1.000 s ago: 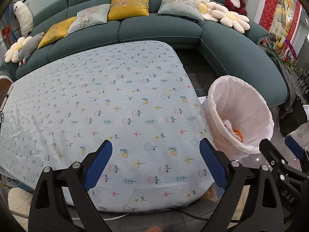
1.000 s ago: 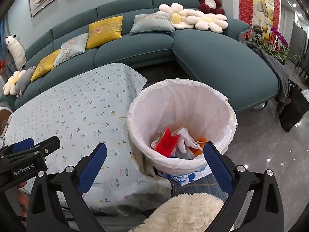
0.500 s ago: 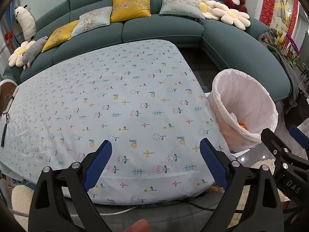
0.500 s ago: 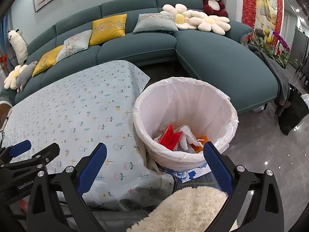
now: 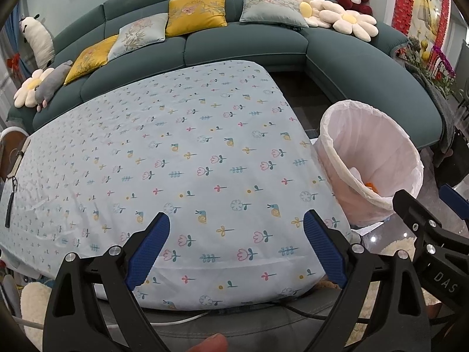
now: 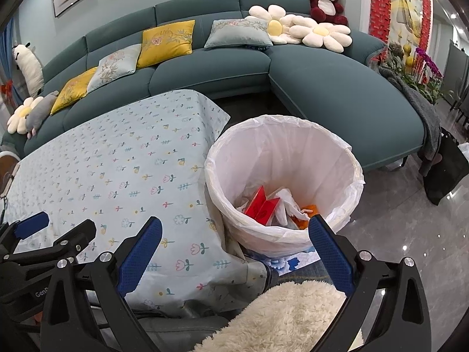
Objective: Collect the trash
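A bin lined with a white bag [image 6: 281,152] stands on the floor at the table's right corner; it also shows in the left wrist view [image 5: 372,135]. Inside lie a red carton [image 6: 262,205], white crumpled paper [image 6: 288,202] and an orange scrap [image 6: 307,209]. My right gripper [image 6: 234,236] is open and empty, near the bin's front rim. My left gripper [image 5: 236,233] is open and empty above the near edge of the table with the flowered light-blue cloth [image 5: 176,152]. No trash shows on the cloth.
A teal corner sofa [image 5: 243,44] with cushions and plush toys runs behind the table and round the right. A cream fluffy rug [image 6: 281,316] lies by the bin. A cable [image 5: 176,319] runs under the table's near edge. Glossy grey floor [image 6: 410,228] lies at right.
Both grippers have drawn back and risen a little, so the table and bin sit farther off in view. Both stay open and empty. The trash in the bin has not moved.
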Tool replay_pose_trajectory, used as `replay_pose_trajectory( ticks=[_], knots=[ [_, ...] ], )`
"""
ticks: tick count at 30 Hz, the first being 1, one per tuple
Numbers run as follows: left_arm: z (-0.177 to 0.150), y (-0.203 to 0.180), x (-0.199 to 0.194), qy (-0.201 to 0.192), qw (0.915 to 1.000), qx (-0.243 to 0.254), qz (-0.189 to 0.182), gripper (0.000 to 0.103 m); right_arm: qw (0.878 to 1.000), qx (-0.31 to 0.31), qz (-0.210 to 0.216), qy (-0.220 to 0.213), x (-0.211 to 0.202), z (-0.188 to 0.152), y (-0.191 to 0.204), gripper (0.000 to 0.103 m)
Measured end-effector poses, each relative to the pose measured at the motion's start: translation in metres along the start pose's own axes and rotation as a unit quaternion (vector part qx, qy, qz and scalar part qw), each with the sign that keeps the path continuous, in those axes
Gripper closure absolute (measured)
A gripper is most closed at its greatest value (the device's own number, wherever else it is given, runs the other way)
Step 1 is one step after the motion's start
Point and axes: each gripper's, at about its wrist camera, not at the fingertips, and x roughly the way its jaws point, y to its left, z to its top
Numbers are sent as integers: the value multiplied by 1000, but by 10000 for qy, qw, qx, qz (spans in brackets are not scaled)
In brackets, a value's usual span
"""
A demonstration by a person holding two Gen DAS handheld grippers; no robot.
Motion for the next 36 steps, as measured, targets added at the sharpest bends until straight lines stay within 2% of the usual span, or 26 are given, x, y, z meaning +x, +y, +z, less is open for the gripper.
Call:
replay_pose_trajectory(
  ticks=[23,36],
  knots=[
    [6,0,-1,30,9996,-271,47,15,9998,-11,-187,47,-8,3,-5,7],
    [8,-3,-2,39,9997,-237,47,15,9997,-14,-213,86,-7,3,-11,7]
  ],
)
